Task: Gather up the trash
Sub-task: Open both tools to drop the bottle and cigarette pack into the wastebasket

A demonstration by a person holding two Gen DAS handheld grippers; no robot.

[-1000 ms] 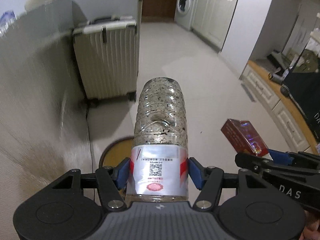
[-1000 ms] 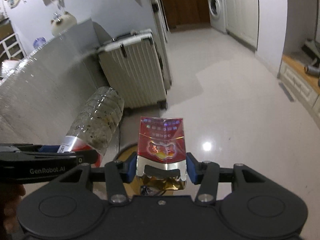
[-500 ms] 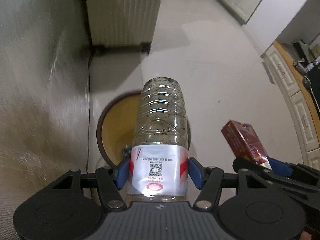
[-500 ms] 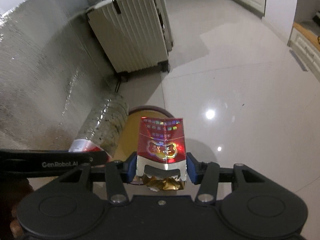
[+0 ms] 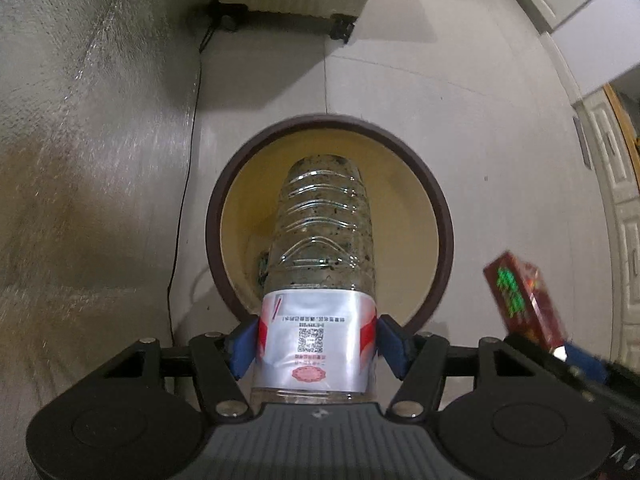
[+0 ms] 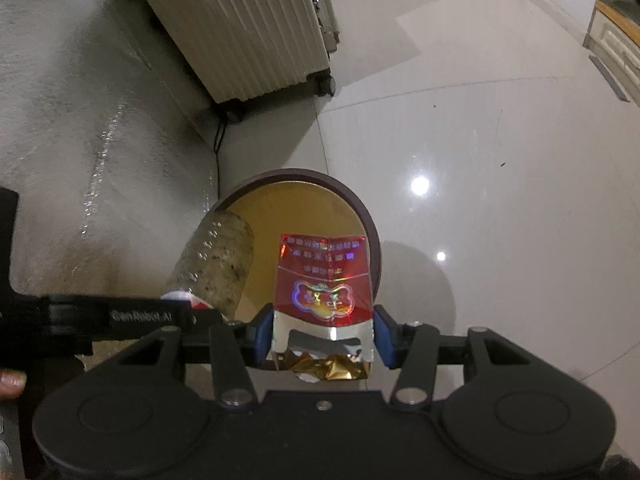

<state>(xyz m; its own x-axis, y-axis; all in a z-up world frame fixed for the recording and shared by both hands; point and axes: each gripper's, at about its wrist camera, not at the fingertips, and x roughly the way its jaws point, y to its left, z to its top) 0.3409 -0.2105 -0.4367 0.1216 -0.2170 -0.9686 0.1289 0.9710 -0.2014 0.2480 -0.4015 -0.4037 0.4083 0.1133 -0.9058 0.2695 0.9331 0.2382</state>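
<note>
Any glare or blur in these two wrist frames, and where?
Right wrist: ceiling-light glare spots on the glossy floor, foil sheen on the red pack. Left wrist: red pack motion-smeared at the right edge, textured wall streaked; bottle and bin rim sharp. Fisheye bends both.

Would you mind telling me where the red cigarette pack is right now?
In the right wrist view the red cigarette pack sits between the right hand-held gripper's blue pads, over the round bin, right of the plastic bottle.
</note>
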